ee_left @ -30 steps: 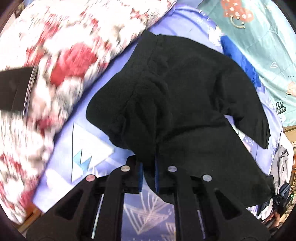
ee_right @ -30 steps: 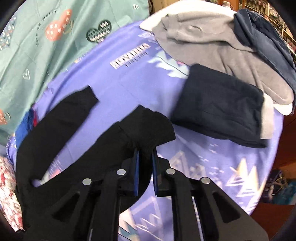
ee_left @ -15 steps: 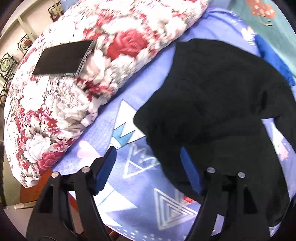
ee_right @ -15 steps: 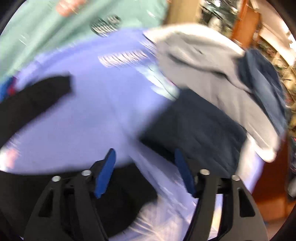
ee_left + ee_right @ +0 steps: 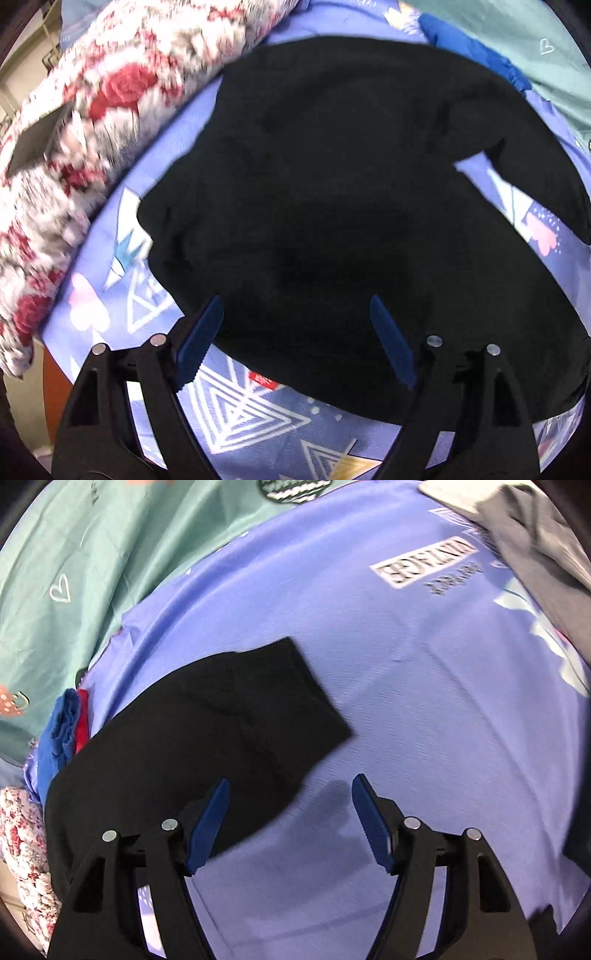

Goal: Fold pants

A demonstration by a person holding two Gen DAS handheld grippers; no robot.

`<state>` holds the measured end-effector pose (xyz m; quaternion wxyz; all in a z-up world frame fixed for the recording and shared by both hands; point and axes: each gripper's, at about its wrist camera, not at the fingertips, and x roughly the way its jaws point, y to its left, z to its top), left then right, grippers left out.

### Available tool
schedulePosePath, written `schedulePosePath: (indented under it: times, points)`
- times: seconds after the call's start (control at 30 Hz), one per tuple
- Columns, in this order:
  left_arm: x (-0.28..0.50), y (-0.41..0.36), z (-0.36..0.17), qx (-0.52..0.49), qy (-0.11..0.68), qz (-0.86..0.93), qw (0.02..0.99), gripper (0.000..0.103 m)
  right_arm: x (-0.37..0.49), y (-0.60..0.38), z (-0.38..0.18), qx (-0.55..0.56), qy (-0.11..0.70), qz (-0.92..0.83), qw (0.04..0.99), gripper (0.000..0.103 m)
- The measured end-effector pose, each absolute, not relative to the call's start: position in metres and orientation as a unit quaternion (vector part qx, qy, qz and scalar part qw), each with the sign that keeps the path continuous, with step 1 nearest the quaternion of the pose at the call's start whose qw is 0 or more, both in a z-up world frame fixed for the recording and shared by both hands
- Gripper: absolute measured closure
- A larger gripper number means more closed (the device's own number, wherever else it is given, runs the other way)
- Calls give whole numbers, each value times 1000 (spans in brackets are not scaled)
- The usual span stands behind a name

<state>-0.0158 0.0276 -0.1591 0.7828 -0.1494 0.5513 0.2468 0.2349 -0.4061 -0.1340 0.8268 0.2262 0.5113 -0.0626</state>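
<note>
Left wrist view: the black pants (image 5: 351, 206) are seen spread on the purple printed sheet (image 5: 258, 413), beside the floral pillow (image 5: 92, 122); the left tongs (image 5: 295, 339) are held released above the near edge, nothing gripped; in the right wrist view, the right tongs (image 5: 290, 819) are likewise splayed, empty, beside a leg hem (image 5: 295, 701), presumably so a fresh grip can be chosen.
</note>
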Motion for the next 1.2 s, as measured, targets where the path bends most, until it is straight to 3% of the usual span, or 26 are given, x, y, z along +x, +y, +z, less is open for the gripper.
schedulePosePath:
  times: [0.03, 0.17, 0.2, 0.3, 0.53, 0.67, 0.73, 0.77, 0.8, 0.83, 1.0, 1.2]
  points:
    - [-16, 30, -163, -156, 555, 252, 777, 20, 241, -401, -135, 219, 515, -61, 827, 52]
    - [-18, 40, -180, -186, 564, 263, 760, 20, 256, -388, -139, 191, 521, -67, 829, 65]
    - [-17, 43, -184, -189, 568, 265, 756, 20, 258, -390, -139, 195, 520, -66, 829, 84]
    - [-11, 47, -190, -187, 574, 268, 751, 20, 255, -405, -134, 219, 519, -49, 825, 95]
    - [-3, 56, -191, -190, 578, 257, 751, 20, 233, -459, -55, 198, 450, -31, 870, 96]
    - [-1, 66, -191, -201, 572, 251, 755, 20, 228, -488, -69, 153, 487, -61, 858, 96]
    - [0, 70, -192, -198, 573, 250, 755, 20, 227, -499, -95, 153, 505, -64, 847, 82]
    - [1, 71, -192, -195, 573, 249, 756, 20, 231, -500, -115, 141, 524, -75, 837, 70]
    - [3, 72, -190, -190, 574, 249, 757, 20, 234, -500, -127, 125, 539, -97, 828, 51]
    - [4, 72, -188, -185, 574, 247, 758, 20, 234, -502, -134, 112, 544, -125, 822, 49]
    - [6, 77, -170, -170, 557, 235, 779, 20, 218, -491, -100, 98, 444, -168, 875, 50]
    - [19, 91, -170, -167, 556, 244, 777, 20, 246, -463, -128, 125, 512, -57, 848, 72]
